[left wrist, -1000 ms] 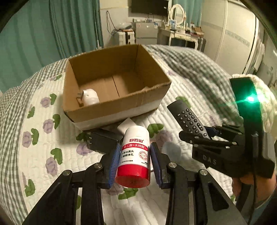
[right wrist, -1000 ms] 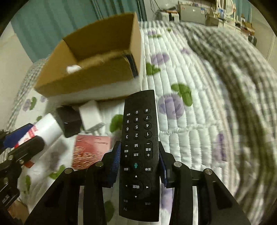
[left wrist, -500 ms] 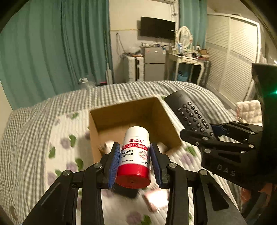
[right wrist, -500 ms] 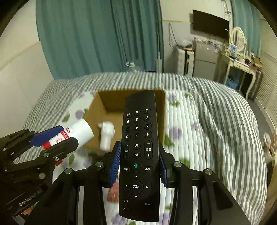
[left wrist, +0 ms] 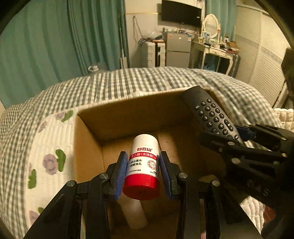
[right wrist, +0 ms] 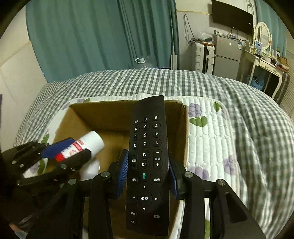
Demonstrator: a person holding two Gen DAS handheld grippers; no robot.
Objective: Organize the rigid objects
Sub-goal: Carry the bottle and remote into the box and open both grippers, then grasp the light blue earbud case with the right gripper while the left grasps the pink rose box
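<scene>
A dim bedroom with teal curtains (right wrist: pixel 102 36) behind a bed (right wrist: pixel 229 103) covered in grey-and-white check, with a white quilt (right wrist: pixel 207 139) printed with purple flowers laid over it. On that quilt stands an open cardboard box (left wrist: pixel 117 117), and everything else sits relative to it.

The left gripper (left wrist: pixel 143 171) hangs over the box's open top, its blue pads (left wrist: pixel 122 171) pinching a white bottle with a red cap (left wrist: pixel 142 166) by the sides — cap toward the camera, white end pointing down into the box. Below the bottle, on the box floor, lies another pale object (left wrist: pixel 136 215), too blurred to name.

The right gripper (right wrist: pixel 148 173) is over the box's right half, its fingers clamped on the edges of a black remote control (right wrist: pixel 148 165), the number keys at the far end reaching toward the box's back wall. In the left wrist view the remote (left wrist: pixel 211 114) crosses above the box's right-hand wall.

Beyond the box, against the far wall, stand a small grey fridge (right wrist: pixel 227 55), a white dressing table with an oval mirror (right wrist: pixel 263 35), and a wall-mounted television (right wrist: pixel 232 17).
</scene>
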